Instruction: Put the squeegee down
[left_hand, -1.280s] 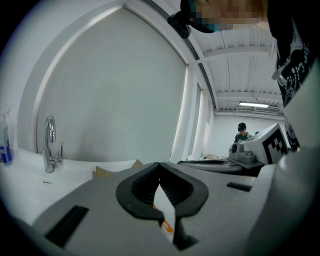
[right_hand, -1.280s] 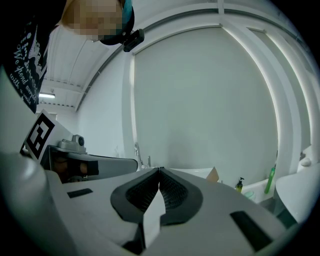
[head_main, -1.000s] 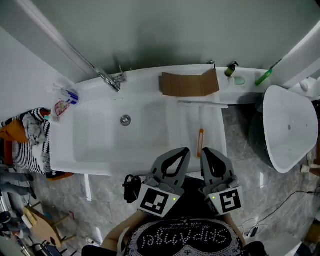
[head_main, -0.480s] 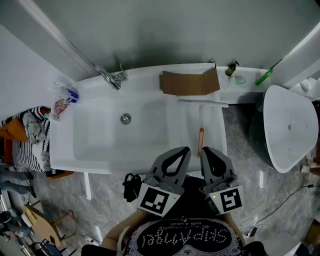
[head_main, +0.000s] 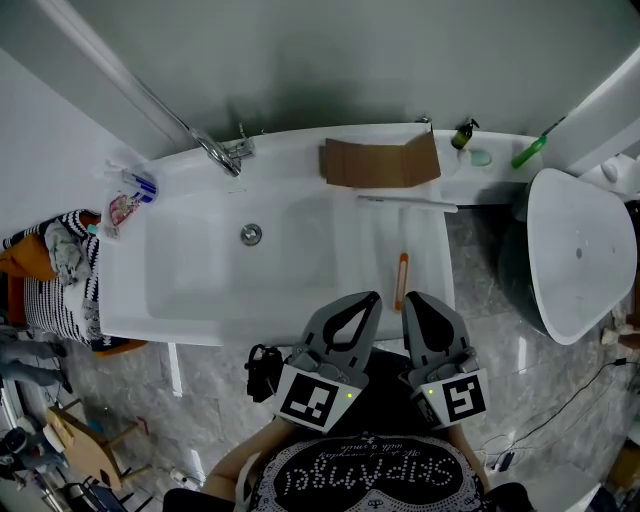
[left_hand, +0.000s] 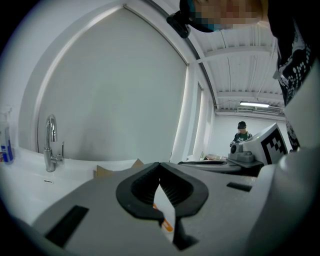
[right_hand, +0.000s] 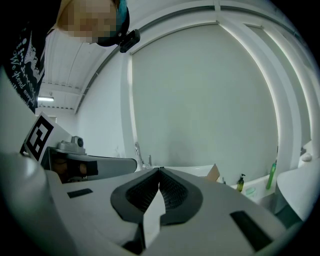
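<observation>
The squeegee (head_main: 401, 272) lies flat in the right end of the white bathtub (head_main: 200, 330), its orange grip toward me and its long pale blade (head_main: 405, 203) across the far end. Nothing holds it. Both grey grippers hover side by side at the tub's near rim, close to my body. The left gripper (head_main: 372, 297) is shut and empty, its tips meeting in the left gripper view (left_hand: 160, 163). The right gripper (head_main: 408, 299) is also shut with nothing between its tips (right_hand: 159, 169), and its tip sits just short of the orange grip.
A chrome faucet (head_main: 222, 157) stands at the tub's far left and a drain (head_main: 251, 236) lies in the floor. Folded cardboard (head_main: 380, 165) rests on the far rim, with a dark pump bottle (head_main: 461, 136) and green bottle (head_main: 528, 153) beside it. A white basin (head_main: 575, 255) stands right, striped cloth (head_main: 60, 290) left.
</observation>
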